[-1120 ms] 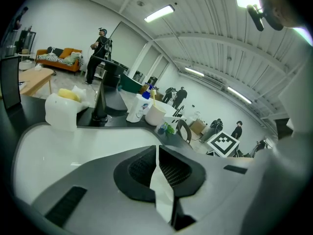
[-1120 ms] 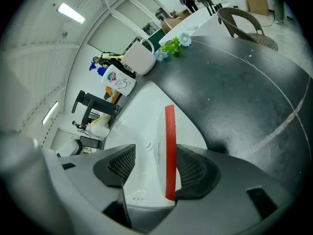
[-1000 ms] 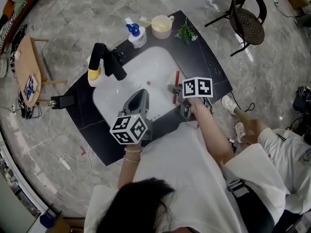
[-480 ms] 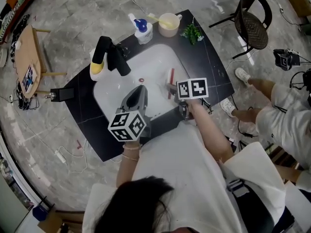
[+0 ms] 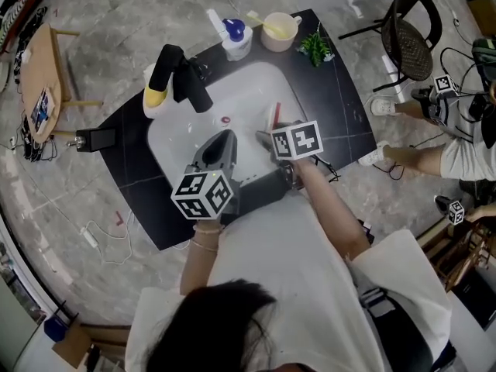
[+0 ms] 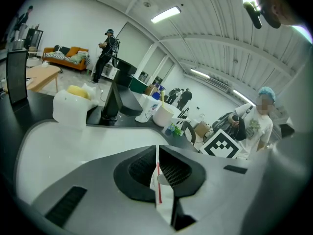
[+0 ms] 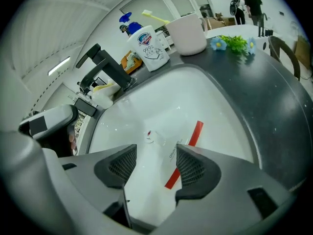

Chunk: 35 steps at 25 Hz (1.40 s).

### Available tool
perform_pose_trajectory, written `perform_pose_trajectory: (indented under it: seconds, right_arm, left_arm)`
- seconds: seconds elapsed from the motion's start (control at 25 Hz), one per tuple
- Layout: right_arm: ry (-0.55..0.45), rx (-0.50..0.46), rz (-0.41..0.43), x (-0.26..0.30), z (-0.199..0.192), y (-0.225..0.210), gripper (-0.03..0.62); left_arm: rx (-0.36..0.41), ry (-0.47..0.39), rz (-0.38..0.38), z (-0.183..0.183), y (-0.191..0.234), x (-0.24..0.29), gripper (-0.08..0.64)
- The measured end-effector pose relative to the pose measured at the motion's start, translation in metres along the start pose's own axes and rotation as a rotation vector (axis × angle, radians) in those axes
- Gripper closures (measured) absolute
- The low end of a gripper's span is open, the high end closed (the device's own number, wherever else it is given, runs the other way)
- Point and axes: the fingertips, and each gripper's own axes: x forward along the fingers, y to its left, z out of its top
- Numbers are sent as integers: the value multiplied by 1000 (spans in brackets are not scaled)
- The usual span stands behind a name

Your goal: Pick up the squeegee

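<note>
Person at a black counter (image 5: 333, 107) leans over a white sink (image 5: 174, 149), a gripper in each hand. The squeegee (image 7: 188, 148) lies loose in the right part of the basin, its red strip running near-to-far along the right slope, not lifted. The right gripper (image 7: 156, 153) hangs just above it, pointing steeply down. Its jaws have just been opening wider & stand well apart, w/ the red strip showing btwn them, nearer the right pad, pads not pressing on it. The left gripper (image 6: 157, 153) hovers over the near-left part of the basin, jaws drawn together w/ only a slit btwn them, gripping nothing that can be made out. Drain (image 5: 225, 119) sits at basin ctr, just left of the squeegee. Black faucet (image 5: 190, 87) stands at the far-left rim, yellow sponge (image 5: 155, 97) beside it. Along the counter's far edge: soap bottle (image 5: 235, 41), cup (image 5: 279, 31) w/ a yellow stick in it, small plant (image 5: 316, 49). Black chair (image 5: 411, 41) stands on the floor, far right.
</note>
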Motion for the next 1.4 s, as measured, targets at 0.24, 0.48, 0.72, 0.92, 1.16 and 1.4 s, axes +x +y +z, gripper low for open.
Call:
perform_pose_trajectory:
  seconds: [0.24, 0.48, 0.72, 0.92, 1.16, 1.4]
  right_arm:
    - [22, -20, 5, 9, -1, 0, 341]
    - [48, -87, -18, 19, 3, -1, 341]
    - [42, -166, -5, 31, 8, 2, 341]
    - [67, -286, -10, 44, 12, 8, 341]
    - [123, -454, 0, 58, 2, 17, 341]
    - [221, -817, -51, 72, -3, 16, 341]
  left_arm:
    - [5, 26, 6, -2, 12, 4, 520]
    - [-8, 27, 25, 1, 25, 7, 520]
    - [-22, 54, 33, -9, 32, 8, 520]
    - [-28, 72, 36, -15, 39, 11, 520]
    - [-23, 87, 34, -19, 42, 13, 520]
    - [-26, 104, 58, -24, 52, 8, 520]
